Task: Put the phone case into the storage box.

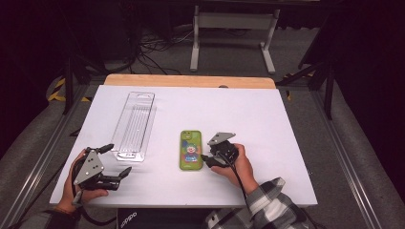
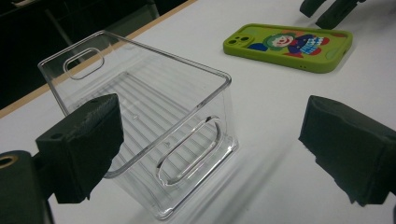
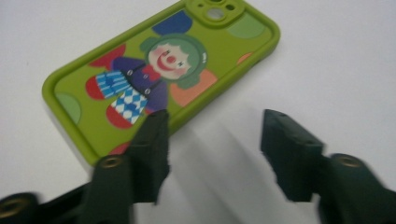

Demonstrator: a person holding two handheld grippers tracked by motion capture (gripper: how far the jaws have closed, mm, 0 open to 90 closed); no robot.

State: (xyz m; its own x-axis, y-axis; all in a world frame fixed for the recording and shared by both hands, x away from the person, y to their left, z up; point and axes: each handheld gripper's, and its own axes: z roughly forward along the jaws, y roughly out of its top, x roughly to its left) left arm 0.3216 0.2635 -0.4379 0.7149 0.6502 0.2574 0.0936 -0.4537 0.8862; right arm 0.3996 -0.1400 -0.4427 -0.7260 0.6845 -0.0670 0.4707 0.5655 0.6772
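A green phone point(image 1: 190, 150) with a clown picture on its case lies face down near the table's middle front. My right gripper point(image 1: 207, 160) sits just right of it, low over the table. In the right gripper view its jaws point(image 3: 217, 121) stand open over bare table, the left one at the edge of the phone point(image 3: 154, 79). A long clear plastic bin point(image 1: 135, 125) stands left of the phone. My left gripper point(image 1: 119, 159) is open by the bin's near end, with the bin point(image 2: 140, 107) and phone point(image 2: 289, 46) ahead of its jaws point(image 2: 210, 144).
The white table point(image 1: 267, 114) has a wooden strip along its far edge. Beyond it stand a white metal frame point(image 1: 234, 28) and cables on the floor. Metal rails run along both sides. The right gripper's jaws point(image 2: 329, 11) show past the phone in the left gripper view.
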